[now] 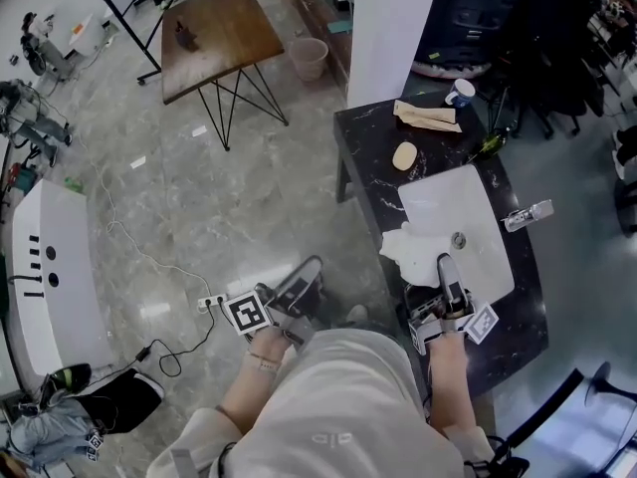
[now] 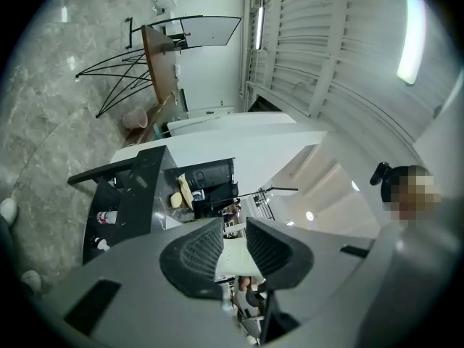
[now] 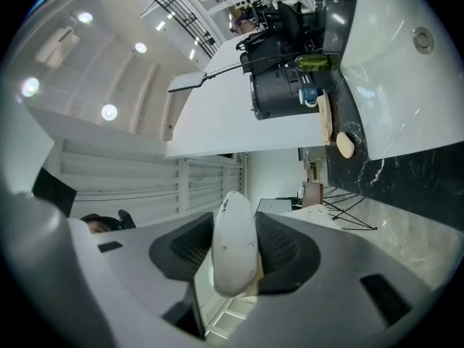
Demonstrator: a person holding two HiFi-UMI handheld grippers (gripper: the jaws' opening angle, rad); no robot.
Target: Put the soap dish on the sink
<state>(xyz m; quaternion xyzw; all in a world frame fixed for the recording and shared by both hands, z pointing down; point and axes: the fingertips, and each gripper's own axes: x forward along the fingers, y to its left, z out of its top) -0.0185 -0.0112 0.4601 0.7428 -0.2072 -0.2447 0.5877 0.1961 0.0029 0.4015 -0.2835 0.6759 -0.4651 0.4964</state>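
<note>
A white oval soap dish [image 3: 233, 256] stands edge-on between the jaws of my right gripper [image 3: 232, 227], which is shut on it. In the head view the right gripper [image 1: 444, 264] is over the near end of the white sink basin [image 1: 448, 202], which is set in a black marble counter [image 1: 363, 137]. A pale yellow soap bar [image 1: 404, 155] lies on the counter beyond the basin. My left gripper [image 1: 309, 272] hangs over the floor left of the counter. Its jaws [image 2: 233, 241] stand a little apart, with only pale background showing in the gap.
A white crumpled thing [image 1: 410, 247] lies over the counter's left edge beside the basin. A tap [image 1: 528, 214], a green bottle [image 1: 488, 145], a beige cloth [image 1: 428, 116] and a cup [image 1: 460, 92] surround the sink. Further off are a wooden table [image 1: 214, 33] and a bin [image 1: 309, 58].
</note>
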